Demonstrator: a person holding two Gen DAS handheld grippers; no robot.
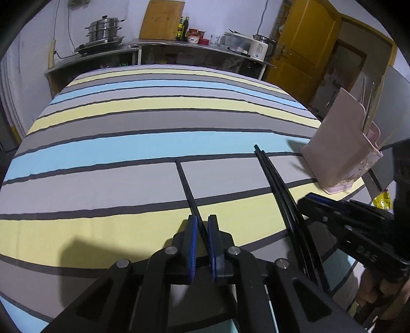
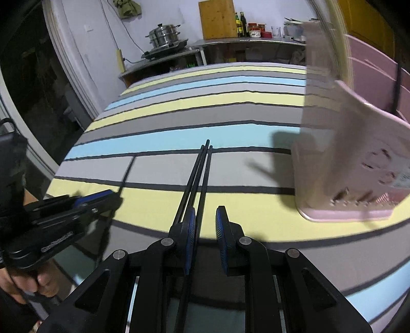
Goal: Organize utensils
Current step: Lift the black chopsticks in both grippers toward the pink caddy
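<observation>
A striped cloth (image 1: 153, 143) covers the table. In the left wrist view my left gripper (image 1: 202, 222) has its blue pads narrowly apart around a single black chopstick (image 1: 185, 181) that lies on the cloth. A bundle of black chopsticks (image 1: 276, 179) lies to its right, near the right gripper (image 1: 312, 202). In the right wrist view my right gripper (image 2: 206, 217) is open, and that bundle (image 2: 198, 174) runs between its fingers, against the left pad. A pink utensil holder (image 2: 351, 158) stands on the right; it also shows in the left wrist view (image 1: 340, 143). The left gripper (image 2: 107, 197) sits at the left.
A metal counter (image 1: 194, 48) stands behind the table with a steamer pot (image 1: 103, 29), a wooden cutting board (image 1: 162, 19), bottles and a white kettle (image 1: 260, 47). A yellow door (image 1: 305, 43) is at the back right. The holder stands near the table's right edge.
</observation>
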